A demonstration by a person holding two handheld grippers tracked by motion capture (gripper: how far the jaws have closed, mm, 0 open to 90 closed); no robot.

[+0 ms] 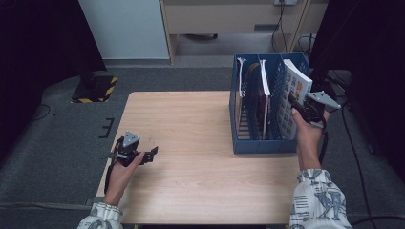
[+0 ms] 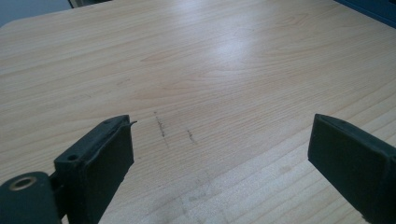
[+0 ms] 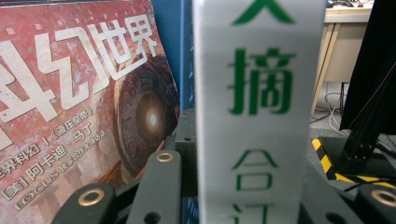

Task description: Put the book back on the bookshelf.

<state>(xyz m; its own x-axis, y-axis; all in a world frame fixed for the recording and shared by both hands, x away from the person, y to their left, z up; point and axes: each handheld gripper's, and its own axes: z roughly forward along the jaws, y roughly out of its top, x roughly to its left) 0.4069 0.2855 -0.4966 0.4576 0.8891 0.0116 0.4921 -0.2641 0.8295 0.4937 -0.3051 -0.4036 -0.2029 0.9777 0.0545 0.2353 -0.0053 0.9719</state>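
Observation:
A blue file rack [image 1: 258, 145] stands on the right side of the wooden table [image 1: 191, 124]. My right gripper [image 1: 296, 106] is shut on a thick white book [image 1: 293, 90], which leans tilted at the rack's rightmost slot. In the right gripper view the book's white spine [image 3: 259, 93] with green characters sits upright between the jaws, and a red magazine [image 3: 74, 93] stands just beside it. My left gripper [image 1: 152, 155] rests low near the table's left edge. It [image 2: 219, 135] is open, with bare wood between its pads.
Two more white-edged books [image 1: 264, 78] stand in the rack's middle and left slots. A stand base with yellow-black stripes [image 1: 98, 88] sits on the floor beyond the table's far left corner. Cables trail on the floor at the right.

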